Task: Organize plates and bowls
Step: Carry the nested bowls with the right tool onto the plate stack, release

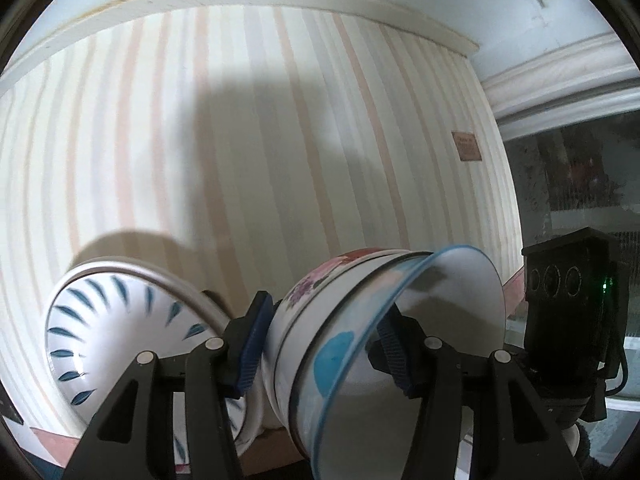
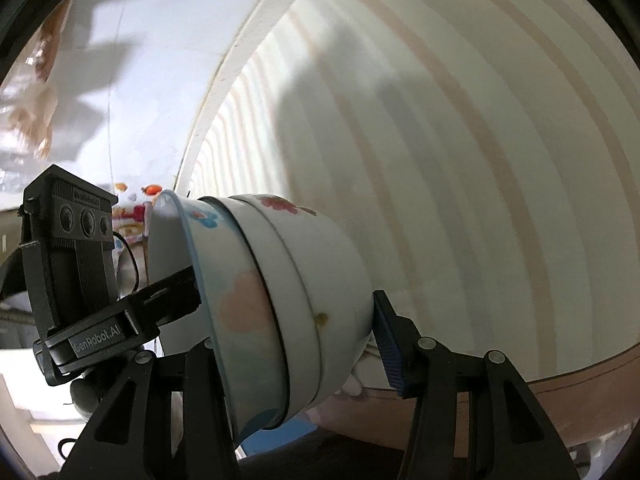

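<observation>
A nested stack of bowls [image 1: 340, 336] with flower prints and a blue-rimmed inner bowl is tipped on its side and held up in front of a striped wall. My left gripper [image 1: 324, 340] is shut on the stack: one blue pad presses its base, the other sits inside the blue-rimmed bowl. My right gripper [image 2: 288, 340] is shut on the same stack [image 2: 288, 300] from the other side, one finger inside, one pad on the base. A white bowl with blue leaf marks [image 1: 120, 332] stands tilted at the lower left of the left wrist view.
A striped wall [image 1: 280, 140] with a white rail fills both views. A window [image 1: 580, 180] is at the right of the left wrist view. A reddish-brown surface [image 2: 560, 400] lies below the stack in the right wrist view.
</observation>
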{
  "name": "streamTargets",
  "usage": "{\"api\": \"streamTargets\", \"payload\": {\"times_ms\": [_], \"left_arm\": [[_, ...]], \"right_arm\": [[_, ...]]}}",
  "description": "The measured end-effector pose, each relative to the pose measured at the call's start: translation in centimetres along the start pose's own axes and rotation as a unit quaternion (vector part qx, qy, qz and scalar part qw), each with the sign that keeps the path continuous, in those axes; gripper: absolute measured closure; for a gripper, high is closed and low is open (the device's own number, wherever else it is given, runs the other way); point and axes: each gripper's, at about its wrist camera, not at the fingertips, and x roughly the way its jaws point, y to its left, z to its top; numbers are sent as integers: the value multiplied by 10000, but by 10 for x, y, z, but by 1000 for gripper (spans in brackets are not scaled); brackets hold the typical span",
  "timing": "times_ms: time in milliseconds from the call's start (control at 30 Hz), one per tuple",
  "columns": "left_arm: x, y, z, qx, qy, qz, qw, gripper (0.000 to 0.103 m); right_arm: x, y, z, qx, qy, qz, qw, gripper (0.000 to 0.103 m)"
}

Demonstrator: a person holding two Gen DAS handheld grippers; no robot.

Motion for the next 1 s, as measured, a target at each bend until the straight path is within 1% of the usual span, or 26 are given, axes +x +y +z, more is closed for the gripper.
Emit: {"api": "streamTargets", "payload": {"times_ms": [233, 367, 567, 833, 1000], "left_arm": [[-28, 28, -15, -180, -223, 51, 9996, 53], [-42, 54, -28, -368, -309, 98, 9988, 53], [-56, 92, -44, -737, -424, 154, 9963, 53], [-62, 138, -64, -1208, -488, 119, 9914, 53], [-53, 152, -71, -1414, -462, 82, 9888, 53]], "right_arm": [[20, 42, -2, -313, 135, 10, 9994, 49], [38, 63, -5, -481, 283, 23, 9984, 49], [83, 94, -8, -713, 616, 33, 9955, 49], [127, 120, -24, -1027, 1015, -31, 9895, 49], [154, 128, -31, -1147, 1217, -129, 9858, 49]]}}
